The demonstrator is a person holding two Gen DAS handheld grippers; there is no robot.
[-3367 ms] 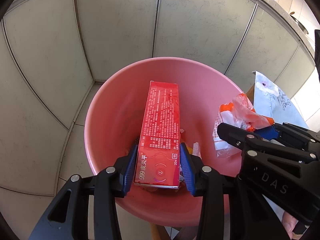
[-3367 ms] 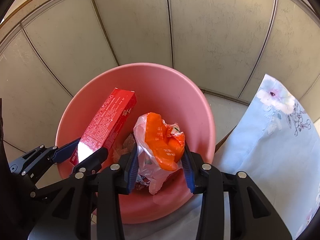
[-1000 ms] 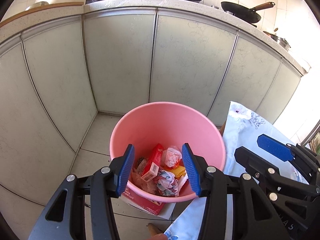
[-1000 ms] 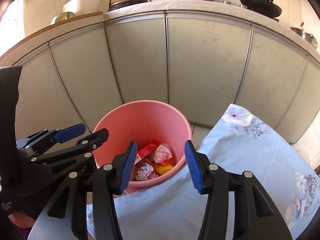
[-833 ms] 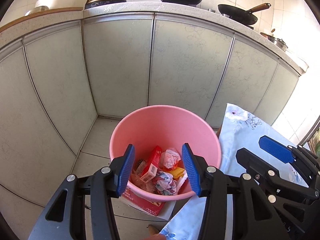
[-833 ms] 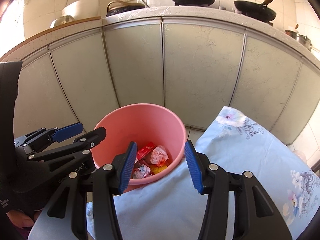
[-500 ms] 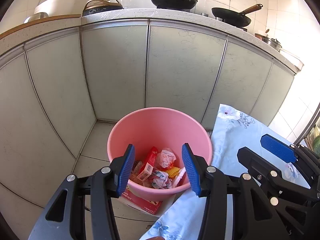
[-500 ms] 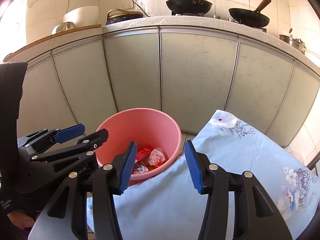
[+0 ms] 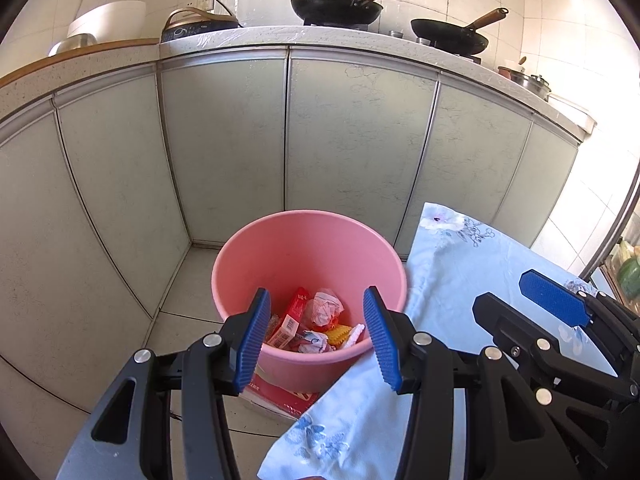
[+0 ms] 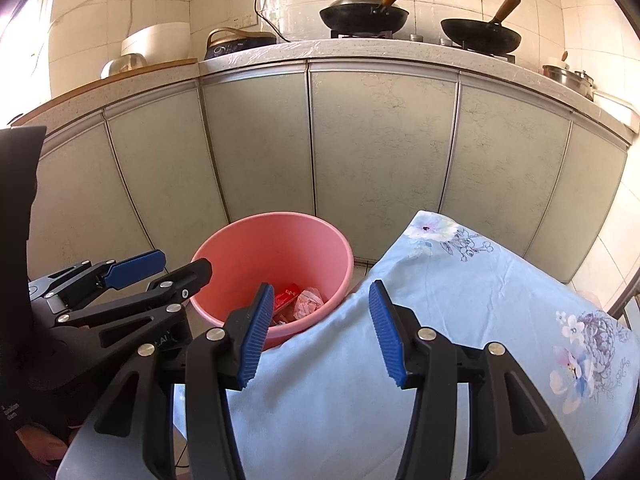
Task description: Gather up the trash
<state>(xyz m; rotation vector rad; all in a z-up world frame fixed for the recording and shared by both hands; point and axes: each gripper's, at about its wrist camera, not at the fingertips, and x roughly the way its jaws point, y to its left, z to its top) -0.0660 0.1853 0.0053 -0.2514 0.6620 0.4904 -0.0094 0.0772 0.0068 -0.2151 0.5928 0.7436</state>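
The bin [image 9: 308, 276] stood on the floor [image 9: 188, 280] against the cabinet doors [image 9: 352, 136], just left of the cloth-covered table [image 9: 460, 272]. In it lay the trash [image 9: 316, 324]: a red carton [image 9: 294, 312], a crumpled wrapper [image 9: 326, 308] and some yellow scraps, all settled in the bottom. A flat red box [image 9: 280, 394] lay on the floor under the bin's near edge; I could not tell whether it counted as trash.

My left tongs [image 9: 316, 340] hung above and short of the bin, jaws standing wide with nothing between the pads. My right tongs [image 10: 318, 334] hung over the table's left edge, jaws likewise parted and empty. Each pair showed in the other's view, side by side and well apart.

I judged the dropping step to be finished: both pairs carried nothing and what they would have carried sat in the bin. The step in hand looked like the retreat from the bin toward the table.

The table's cloth [image 10: 460, 320] showed no litter in the part I could see, so the next move called for a search first, swinging both views across the rest of the table and the floor. If nothing turned up, I would take the task as close to done. The 2 pans on the counter above had no part in it.
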